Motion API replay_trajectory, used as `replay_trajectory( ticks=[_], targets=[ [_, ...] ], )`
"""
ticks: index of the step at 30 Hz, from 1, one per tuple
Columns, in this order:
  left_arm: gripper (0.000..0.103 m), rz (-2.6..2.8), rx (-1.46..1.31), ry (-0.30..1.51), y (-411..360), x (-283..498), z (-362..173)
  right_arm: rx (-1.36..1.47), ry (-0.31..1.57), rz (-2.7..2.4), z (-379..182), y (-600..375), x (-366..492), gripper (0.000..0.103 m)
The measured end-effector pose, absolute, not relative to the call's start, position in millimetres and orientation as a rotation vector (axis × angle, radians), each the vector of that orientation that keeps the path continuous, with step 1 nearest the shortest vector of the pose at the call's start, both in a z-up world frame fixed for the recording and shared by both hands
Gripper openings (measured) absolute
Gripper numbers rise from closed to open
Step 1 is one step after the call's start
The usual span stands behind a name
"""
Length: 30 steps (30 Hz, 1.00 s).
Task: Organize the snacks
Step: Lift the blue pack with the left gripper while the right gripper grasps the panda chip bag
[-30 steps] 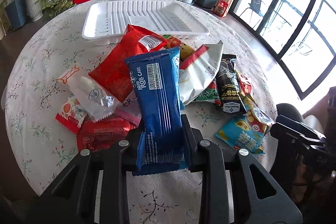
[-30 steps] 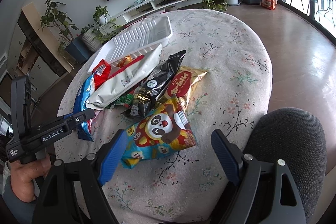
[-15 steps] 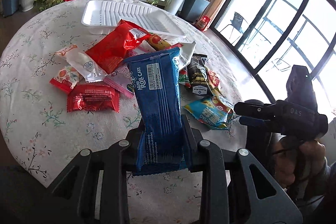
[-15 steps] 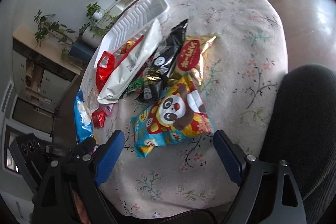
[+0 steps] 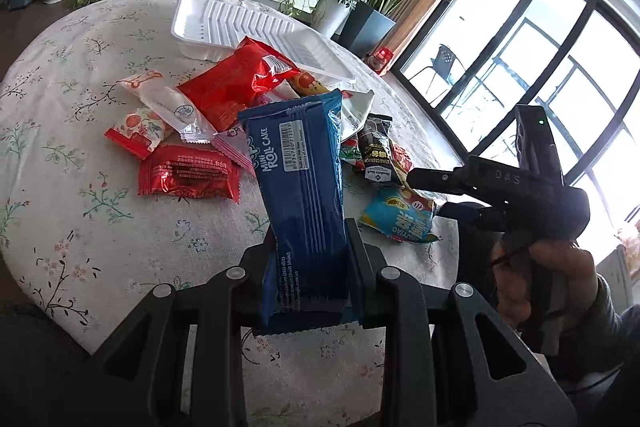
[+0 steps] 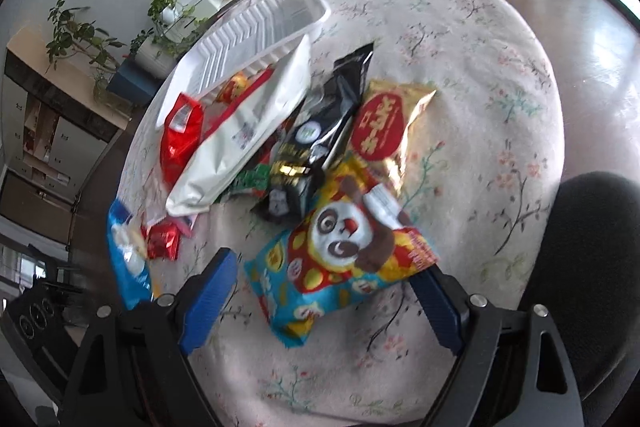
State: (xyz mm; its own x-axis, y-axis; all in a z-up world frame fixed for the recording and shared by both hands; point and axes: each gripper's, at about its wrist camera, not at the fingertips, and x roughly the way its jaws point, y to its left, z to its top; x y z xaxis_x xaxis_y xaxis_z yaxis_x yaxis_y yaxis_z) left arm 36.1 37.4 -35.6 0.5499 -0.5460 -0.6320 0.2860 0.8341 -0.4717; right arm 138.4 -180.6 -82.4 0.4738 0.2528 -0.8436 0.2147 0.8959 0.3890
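Observation:
My left gripper [image 5: 310, 239] is shut on a blue Mini Roll Cake pack [image 5: 298, 171], holding it upright above the floral table; the same pack [image 6: 124, 267] shows at the lower left of the right wrist view. My right gripper [image 6: 324, 291] is open and points down at a panda snack pack [image 6: 344, 251], which lies flat between its blue pads [image 6: 212, 291] without being pressed. From the left wrist view, the right gripper [image 5: 428, 193] hovers over that pack [image 5: 400, 219]. A white ribbed tray [image 5: 224, 23] [image 6: 256, 39] stands beyond the snack pile.
The pile holds a red bag [image 5: 228, 91], a long white bag [image 6: 248, 135], a black pack [image 6: 320, 123] and a gold and red pack [image 6: 384, 123]. Small red packets [image 5: 188, 175] lie to the left. A dark chair back [image 6: 592, 267] stands at the table's near right edge.
The left gripper has swung sideways with the blue pack, bringing the right gripper and hand into its view. The right gripper has tilted down and come closer over the panda pack.

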Motion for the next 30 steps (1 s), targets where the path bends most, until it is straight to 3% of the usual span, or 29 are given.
replay_trajectory(
  ticks=[11,16,18,21,30],
  targets=[
    [0.026,-0.504,-0.322,0.871,32.0,40.1,-40.1,0.322,1.102,0.034,-89.4,-148.2,138.8,0.088],
    [0.026,-0.505,-0.317,0.879,29.2,42.5,-42.1,0.258,1.082,0.034,-91.1,-150.7,140.8,0.07],
    [0.026,-0.508,-0.315,0.882,27.7,43.1,-42.8,0.258,1.078,0.054,-90.7,-153.1,139.0,0.053],
    [0.026,-0.518,-0.311,0.884,25.6,44.0,-43.8,0.296,1.076,0.089,-90.6,-158.3,136.2,0.043],
    [0.026,-0.519,-0.326,0.889,26.0,47.8,-47.1,0.412,1.071,0.15,-83.6,-173.4,118.9,0.03]
  ],
)
